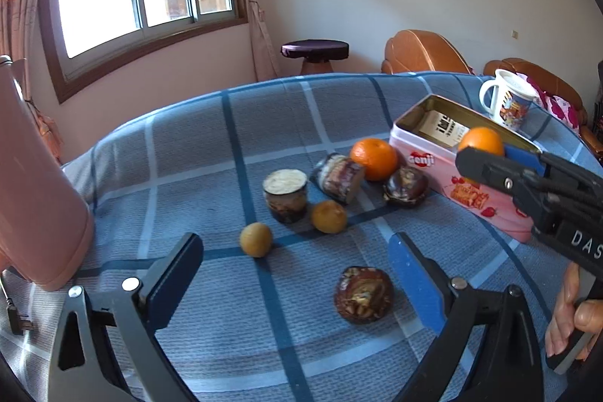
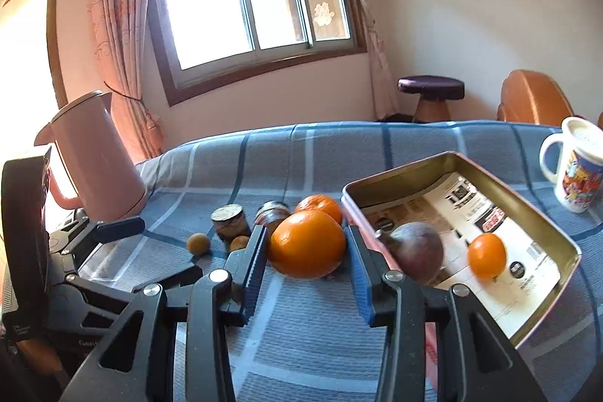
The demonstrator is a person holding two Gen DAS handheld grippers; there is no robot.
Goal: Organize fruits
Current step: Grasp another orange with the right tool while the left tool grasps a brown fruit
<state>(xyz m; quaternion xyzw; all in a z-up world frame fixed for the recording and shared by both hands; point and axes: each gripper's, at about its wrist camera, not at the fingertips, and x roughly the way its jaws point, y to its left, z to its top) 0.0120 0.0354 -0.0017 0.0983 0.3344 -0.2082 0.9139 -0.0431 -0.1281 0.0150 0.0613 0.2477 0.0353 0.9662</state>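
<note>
Right gripper (image 2: 307,251) level (clamping orange (image 2: 307,243)), left gripper (image 1: 296,274) agape

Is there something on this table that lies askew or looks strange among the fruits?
Yes. One small clear wrapped cake lies tipped on its side beside the large orange, while its twin, the round wrapped cake, stands upright. Printed paper lines the pink metal tin under the fruit. Nothing looks spilled or damaged.

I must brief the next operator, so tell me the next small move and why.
Probably carry the orange over the open tin and release it. The right gripper is shut on it beside the tin, which already holds two fruits; the left gripper is open and empty.
</note>
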